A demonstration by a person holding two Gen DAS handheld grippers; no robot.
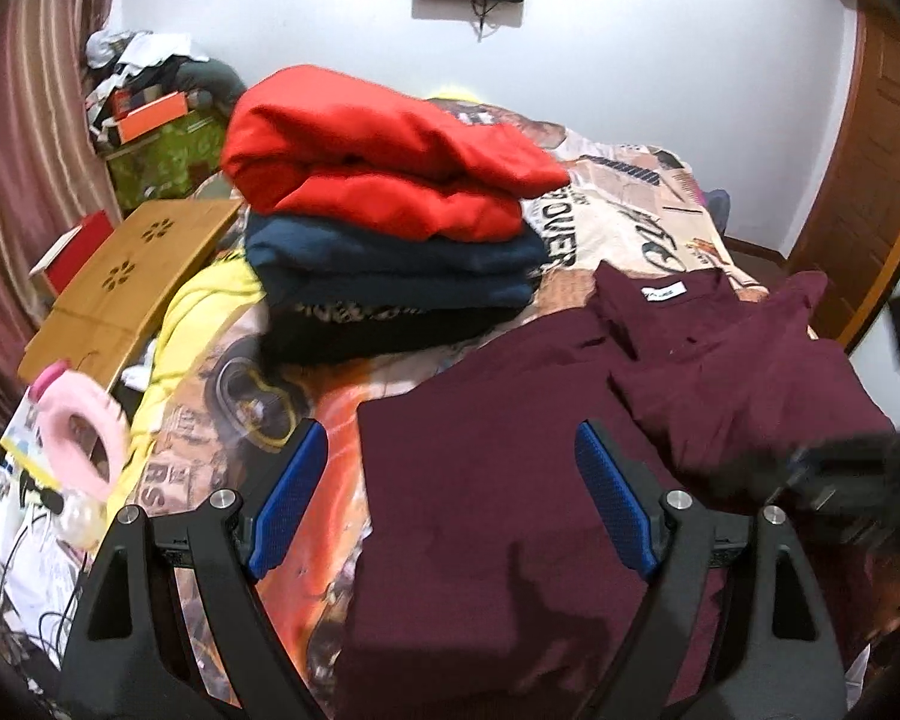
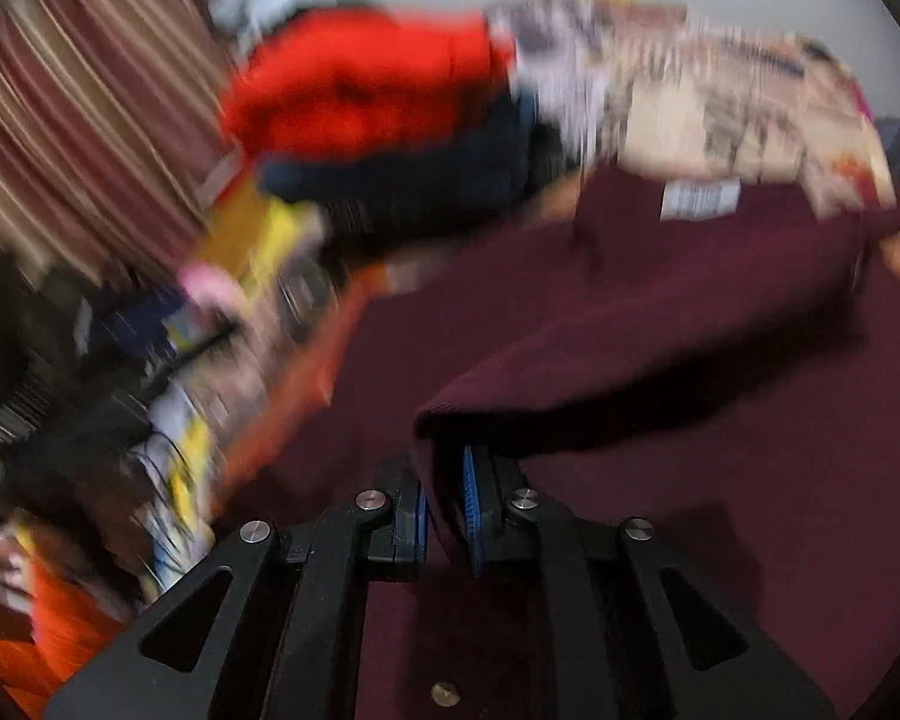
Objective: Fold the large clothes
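Clearly, your left hand-held gripper [image 1: 450, 492] hangs with its blue-padded jaws wide apart and nothing between them, above the dark maroon knit garment [image 1: 510, 480] spread flat on the bed with the printed orange-and-cream cover [image 1: 630, 204]. Only your left wrist view is sharp: it shows the white neck label [image 1: 665, 291], and behind the garment a stack of folded clothes [image 1: 390, 252], red on top, navy beneath, then something dark. It catches your right hand-held gripper only as a dark blur at its right edge. Your right wrist view, smeared by motion, shows what the left cannot: your right hand-held gripper [image 2: 444, 504] clamped on the ribbed cuff of a maroon sleeve [image 2: 570, 384], lifted over the garment's body.
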